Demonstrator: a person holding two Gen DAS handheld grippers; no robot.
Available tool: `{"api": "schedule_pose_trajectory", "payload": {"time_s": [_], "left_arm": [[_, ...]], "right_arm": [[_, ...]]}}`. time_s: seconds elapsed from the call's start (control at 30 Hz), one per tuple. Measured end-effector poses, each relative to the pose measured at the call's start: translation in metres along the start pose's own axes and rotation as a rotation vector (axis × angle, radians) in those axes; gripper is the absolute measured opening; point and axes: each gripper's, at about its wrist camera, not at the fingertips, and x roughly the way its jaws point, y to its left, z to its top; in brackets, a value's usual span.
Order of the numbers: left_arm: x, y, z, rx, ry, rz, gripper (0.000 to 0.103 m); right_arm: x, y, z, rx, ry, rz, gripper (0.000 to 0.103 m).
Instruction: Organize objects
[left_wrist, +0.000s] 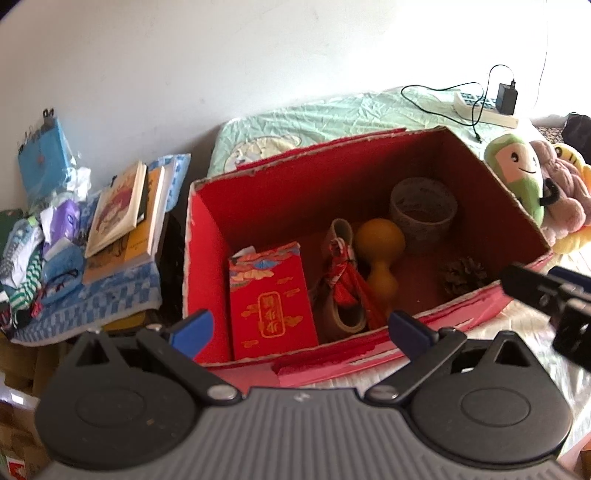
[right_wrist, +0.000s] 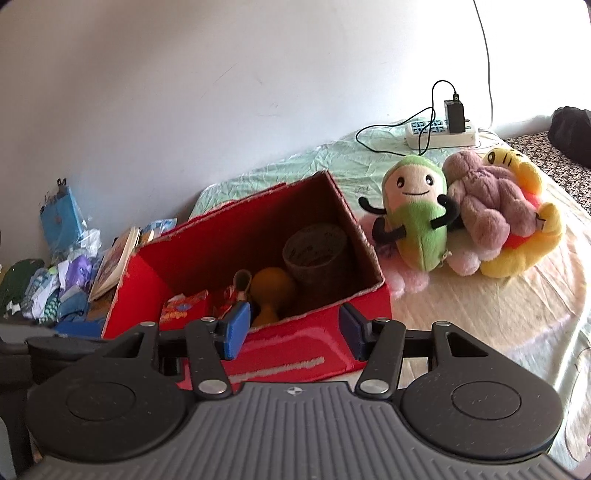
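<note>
1. Left wrist view: left gripper (left_wrist: 299, 328) spread wide and empty, poised over the near rim of the red cardboard box (left_wrist: 207, 221). Inside: red envelope packet (left_wrist: 271, 299), tape roll with red ribbon (left_wrist: 345, 280), yellow gourd (left_wrist: 380, 247), paper cup (left_wrist: 423, 208), pine cone (left_wrist: 463, 275). Stacked books (left_wrist: 125, 218) well left, seen clearly only here.
2. Right wrist view: right gripper (right_wrist: 291, 334) likewise spread, holding nothing, before the box front. Green plush (right_wrist: 415, 221), purple plush (right_wrist: 484, 210) and yellow plush (right_wrist: 517, 236) fully shown here, just right of the box. Probably best gripped at mid-body, lifted clear of the rim.
</note>
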Motion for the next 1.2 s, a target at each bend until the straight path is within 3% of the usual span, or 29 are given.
{"api": "schedule_pose_trajectory", "payload": {"time_s": [0.47, 0.97, 1.2], "left_arm": [[0.023, 0.008, 0.015, -0.019, 0.000, 0.023, 0.100], [0.055, 0.009, 0.020, -0.021, 0.051, -0.011, 0.100], [0.060, 0.012, 0.020, -0.033, 0.067, 0.009, 0.100]], "right_arm": [[0.027, 0.015, 0.024, -0.087, -0.038, -0.020, 0.056], [0.058, 0.014, 0.025, -0.111, 0.021, -0.053, 0.056], [0.062, 0.014, 0.025, -0.115, 0.033, -0.055, 0.056]]}}
